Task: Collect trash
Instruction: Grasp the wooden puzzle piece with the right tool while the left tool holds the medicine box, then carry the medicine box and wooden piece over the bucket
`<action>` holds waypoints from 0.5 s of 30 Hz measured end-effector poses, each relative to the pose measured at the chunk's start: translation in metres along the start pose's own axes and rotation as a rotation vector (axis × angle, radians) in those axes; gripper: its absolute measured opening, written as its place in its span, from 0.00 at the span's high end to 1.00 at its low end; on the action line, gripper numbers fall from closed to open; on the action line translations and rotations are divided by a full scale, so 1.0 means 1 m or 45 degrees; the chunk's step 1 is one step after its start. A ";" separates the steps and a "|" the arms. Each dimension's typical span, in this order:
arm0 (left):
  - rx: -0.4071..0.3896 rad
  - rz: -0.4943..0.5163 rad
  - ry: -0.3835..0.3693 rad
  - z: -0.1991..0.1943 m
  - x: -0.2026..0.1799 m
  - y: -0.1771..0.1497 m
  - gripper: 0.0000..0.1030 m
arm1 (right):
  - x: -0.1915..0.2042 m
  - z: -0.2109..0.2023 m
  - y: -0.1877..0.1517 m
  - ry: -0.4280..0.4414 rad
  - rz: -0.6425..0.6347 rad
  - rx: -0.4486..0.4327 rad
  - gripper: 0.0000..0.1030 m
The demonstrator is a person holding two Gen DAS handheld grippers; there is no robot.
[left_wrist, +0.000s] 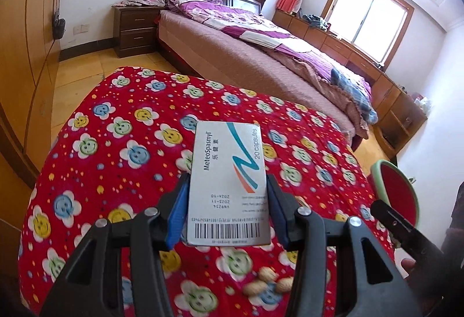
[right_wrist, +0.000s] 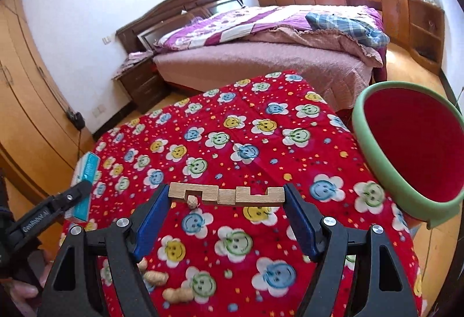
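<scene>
Left gripper point(left_wrist: 227, 195): you clamp the medicine box point(left_wrist: 229, 183) above the bench point(left_wrist: 116, 143).
Right gripper point(right_wrist: 226, 196): you grip the notched wooden piece point(right_wrist: 226, 194).

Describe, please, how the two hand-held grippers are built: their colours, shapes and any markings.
Both look alike. The left hand-held gripper and the right hand-held gripper have matte black angular frames with triangular cut-outs, round silver pivot bolts, and two flat blue pads as fingers. In the right wrist view, the left one's black side bears small white lettering, too blurred to read.
</scene>
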State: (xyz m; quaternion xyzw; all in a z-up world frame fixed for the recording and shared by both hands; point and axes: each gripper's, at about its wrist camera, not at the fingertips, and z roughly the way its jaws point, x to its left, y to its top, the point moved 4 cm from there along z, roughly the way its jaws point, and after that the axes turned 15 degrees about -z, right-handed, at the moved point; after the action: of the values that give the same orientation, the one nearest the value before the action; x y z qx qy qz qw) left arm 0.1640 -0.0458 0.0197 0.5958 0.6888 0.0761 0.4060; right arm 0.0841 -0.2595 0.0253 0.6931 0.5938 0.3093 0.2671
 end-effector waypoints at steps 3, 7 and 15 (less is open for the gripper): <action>-0.003 0.001 -0.012 -0.008 -0.005 -0.006 0.50 | -0.004 -0.016 -0.003 0.002 0.011 -0.029 0.24; -0.008 0.021 -0.023 -0.019 -0.016 -0.014 0.50 | -0.010 -0.033 -0.009 0.002 0.021 -0.053 0.24; 0.001 0.046 -0.066 -0.037 -0.034 -0.029 0.50 | -0.028 -0.064 -0.021 -0.009 0.070 -0.102 0.24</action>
State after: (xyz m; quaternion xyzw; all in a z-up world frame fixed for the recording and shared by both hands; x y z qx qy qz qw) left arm 0.1165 -0.0704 0.0426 0.6101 0.6671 0.0679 0.4220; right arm 0.0199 -0.2835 0.0490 0.6988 0.5609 0.3377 0.2882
